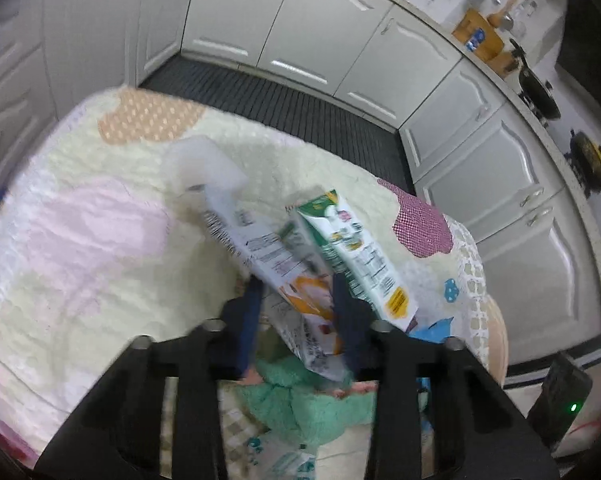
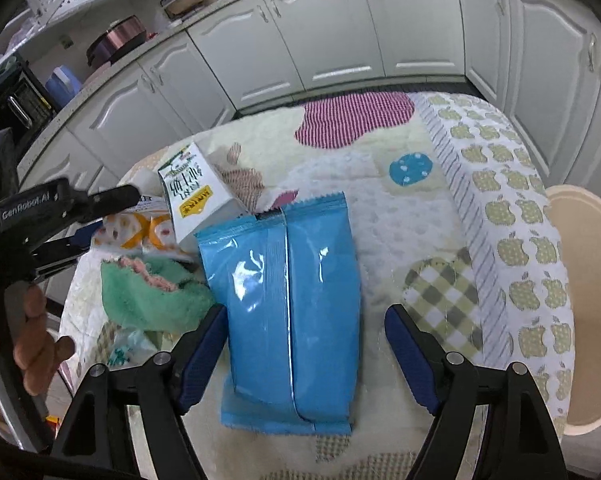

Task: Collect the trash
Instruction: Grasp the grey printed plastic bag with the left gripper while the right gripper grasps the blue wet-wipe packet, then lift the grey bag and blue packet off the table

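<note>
My left gripper (image 1: 296, 284) is shut on a flattened white and orange box (image 1: 276, 264), held above the quilted table; it also shows in the right wrist view (image 2: 132, 230). A green and white milk carton (image 1: 360, 256) leans against the box on its right and shows in the right wrist view (image 2: 196, 196). My right gripper (image 2: 304, 324) is open, its fingers on either side of a blue foil packet (image 2: 288, 304) lying flat on the table. The left gripper appears from the side in the right wrist view (image 2: 112, 200).
A green fuzzy cloth (image 2: 152, 292) lies left of the packet, also under the left gripper (image 1: 304, 396). A white box (image 1: 204, 164) lies farther back. The pastel quilt (image 2: 420, 208) covers the table. A beige stool (image 2: 588, 304) stands at right. White cabinets (image 2: 340, 40) surround.
</note>
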Demonstrator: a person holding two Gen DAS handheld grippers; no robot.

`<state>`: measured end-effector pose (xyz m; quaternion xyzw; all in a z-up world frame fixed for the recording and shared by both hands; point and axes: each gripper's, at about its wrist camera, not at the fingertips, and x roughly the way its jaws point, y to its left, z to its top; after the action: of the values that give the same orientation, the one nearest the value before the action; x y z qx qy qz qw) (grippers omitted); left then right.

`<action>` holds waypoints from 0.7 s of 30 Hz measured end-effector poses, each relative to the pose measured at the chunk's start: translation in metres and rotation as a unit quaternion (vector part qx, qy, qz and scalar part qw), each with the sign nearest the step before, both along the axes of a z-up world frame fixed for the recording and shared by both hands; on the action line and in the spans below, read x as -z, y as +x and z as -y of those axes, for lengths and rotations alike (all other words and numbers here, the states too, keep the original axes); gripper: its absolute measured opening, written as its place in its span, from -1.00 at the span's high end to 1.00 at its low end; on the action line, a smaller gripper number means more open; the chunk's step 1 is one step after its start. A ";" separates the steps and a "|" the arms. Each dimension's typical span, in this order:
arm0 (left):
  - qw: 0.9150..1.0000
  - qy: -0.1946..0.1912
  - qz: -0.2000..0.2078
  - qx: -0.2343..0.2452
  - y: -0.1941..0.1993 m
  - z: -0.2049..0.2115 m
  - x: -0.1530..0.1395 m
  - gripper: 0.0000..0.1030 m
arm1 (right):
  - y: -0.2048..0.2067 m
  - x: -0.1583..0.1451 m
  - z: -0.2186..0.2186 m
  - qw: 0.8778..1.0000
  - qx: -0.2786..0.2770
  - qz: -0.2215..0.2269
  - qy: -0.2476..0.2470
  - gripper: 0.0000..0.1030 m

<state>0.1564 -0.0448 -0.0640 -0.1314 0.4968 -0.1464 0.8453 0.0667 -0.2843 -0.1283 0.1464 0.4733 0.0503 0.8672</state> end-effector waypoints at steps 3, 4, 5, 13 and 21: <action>1.000 0.006 0.016 0.016 -0.007 -0.001 -0.011 0.69 | -0.002 -0.003 -0.002 1.000 -0.015 0.006 0.008 -0.02; 1.000 0.007 0.021 0.021 -0.010 -0.002 -0.014 0.70 | -0.005 -0.007 -0.005 1.000 -0.021 0.011 -0.001 0.00; 0.999 0.009 0.024 0.023 -0.012 -0.002 -0.017 0.71 | -0.008 -0.009 -0.006 1.000 -0.024 0.015 -0.006 0.00; 0.998 0.006 0.057 0.034 -0.031 -0.007 -0.047 0.81 | -0.038 -0.033 -0.003 0.998 -0.035 0.045 -0.038 0.02; 0.995 0.009 0.082 0.053 -0.051 -0.003 -0.074 0.82 | -0.056 -0.050 0.013 0.997 -0.017 0.061 -0.040 0.02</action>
<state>0.1055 -0.0422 0.0101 -0.0853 0.4329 -0.1966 0.8756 0.0106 -0.2973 -0.0786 0.1002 0.4236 0.0549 0.8986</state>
